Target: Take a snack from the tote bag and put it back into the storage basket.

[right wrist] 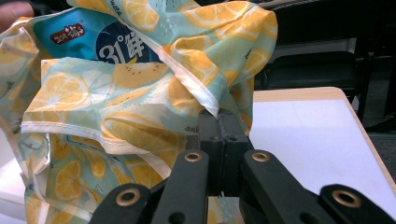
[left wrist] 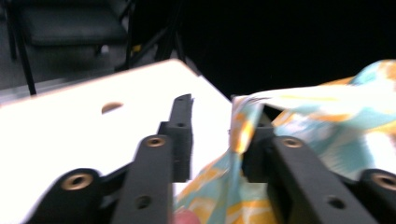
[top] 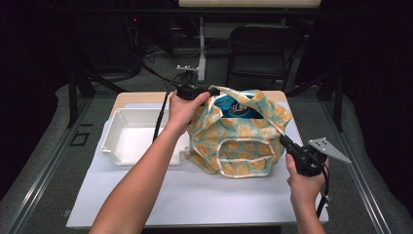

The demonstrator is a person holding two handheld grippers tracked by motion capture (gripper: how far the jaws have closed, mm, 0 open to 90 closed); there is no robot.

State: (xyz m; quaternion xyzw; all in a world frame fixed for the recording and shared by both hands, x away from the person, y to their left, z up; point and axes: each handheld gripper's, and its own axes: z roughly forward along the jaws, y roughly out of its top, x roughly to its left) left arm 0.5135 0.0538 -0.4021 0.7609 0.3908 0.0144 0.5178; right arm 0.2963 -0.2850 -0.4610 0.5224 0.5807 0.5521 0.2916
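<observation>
Lemon-print cloth bag [top: 241, 134] upright mid-table, blue snack packet [top: 233, 106] inside. Right gripper [right wrist: 218, 122] clamped on bag's right-hand rim. Left gripper [left wrist: 217, 126] parted at far-left rim, cloth between jaws, not pinched.

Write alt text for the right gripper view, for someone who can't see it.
The right gripper, its two black jaws shut together, pinches the white-edged fabric of a teal tote bag printed with orange slices. A blue snack packet shows in the bag's open top, and the white table top runs off to the right.
</observation>
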